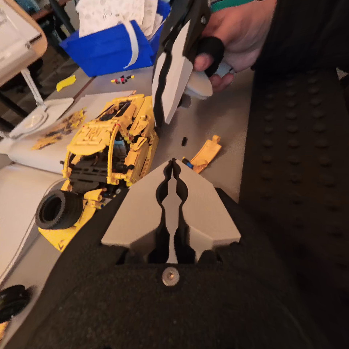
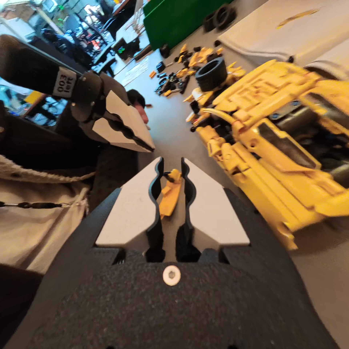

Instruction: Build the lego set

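Observation:
The half-built yellow lego car [image 1: 113, 151] stands on the grey table [image 1: 217, 122] and fills the right of the right wrist view [image 2: 273, 141]. A curved yellow panel [image 1: 206, 153] with a blue and black pin [image 1: 188, 163] lies flat on the table, right of the car. My left gripper [image 1: 173, 161] is shut with nothing between its pads, its tips just left of the pin; it also shows in the right wrist view [image 2: 150, 149]. My right gripper [image 2: 172, 159] is open above the table; the panel [image 2: 170, 196] shows through its gap, ungripped. In the left wrist view, it [image 1: 161, 123] points down beside the car's side.
A loose black tyre [image 1: 56, 209] leans at the car's near end. A small black pin [image 1: 184, 141] lies near the panel. A blue bin [image 1: 105, 49], small pins [image 1: 122, 79] and a booklet [image 1: 56, 132] lie beyond. Loose parts [image 2: 179, 75] and a green bin [image 2: 179, 20] show farther off. My hands' fingertips stand some 5 cm from each other.

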`<state>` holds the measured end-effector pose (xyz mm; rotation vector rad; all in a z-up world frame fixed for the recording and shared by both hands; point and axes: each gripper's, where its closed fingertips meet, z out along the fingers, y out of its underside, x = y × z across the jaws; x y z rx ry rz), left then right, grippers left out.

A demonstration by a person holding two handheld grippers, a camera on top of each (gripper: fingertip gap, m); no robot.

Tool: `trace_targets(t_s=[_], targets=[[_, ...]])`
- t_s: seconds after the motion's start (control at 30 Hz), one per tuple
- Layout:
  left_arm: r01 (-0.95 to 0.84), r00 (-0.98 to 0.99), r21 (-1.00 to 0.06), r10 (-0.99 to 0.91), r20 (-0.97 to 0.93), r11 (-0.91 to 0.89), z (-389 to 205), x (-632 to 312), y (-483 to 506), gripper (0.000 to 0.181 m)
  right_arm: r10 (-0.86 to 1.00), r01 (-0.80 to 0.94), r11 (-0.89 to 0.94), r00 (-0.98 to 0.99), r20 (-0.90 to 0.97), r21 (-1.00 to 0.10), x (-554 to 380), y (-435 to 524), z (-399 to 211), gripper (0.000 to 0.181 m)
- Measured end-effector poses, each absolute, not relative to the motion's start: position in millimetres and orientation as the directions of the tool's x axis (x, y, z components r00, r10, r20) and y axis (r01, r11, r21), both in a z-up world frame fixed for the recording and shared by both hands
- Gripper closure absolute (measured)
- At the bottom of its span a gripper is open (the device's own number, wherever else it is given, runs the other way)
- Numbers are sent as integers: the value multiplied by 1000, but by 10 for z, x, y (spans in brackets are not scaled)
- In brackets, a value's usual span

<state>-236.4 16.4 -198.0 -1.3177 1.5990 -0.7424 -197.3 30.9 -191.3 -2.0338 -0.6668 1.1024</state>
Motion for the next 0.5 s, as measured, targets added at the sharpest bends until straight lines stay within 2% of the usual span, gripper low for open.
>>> trace_targets(t_s=[0.1,0.2,0.33,0.4,0.5], targets=[[-441,39,-882,-979,-202,165,-2026,-2392,288,181,738,174,-572,535,-411,-802,-1897,276,-1983,166],[-469,35,-879,-992,-118,87,-2104,-2396,291,181,813,377,-536,474,-340,-755,-2006,-37,-2137,166],[-467,40,-882,-995,-93,64,-2117,-2393,296,180,860,586,-436,496,-124,-683,-2171,-114,-2315,167],[-468,35,-882,-996,-82,56,-2124,-2391,286,179,852,620,-434,518,-75,-654,-2210,-57,-2403,167],[-461,34,-886,-997,-74,50,-2113,-2392,277,178,842,624,-479,526,-122,-618,-2212,-65,-2508,164]])
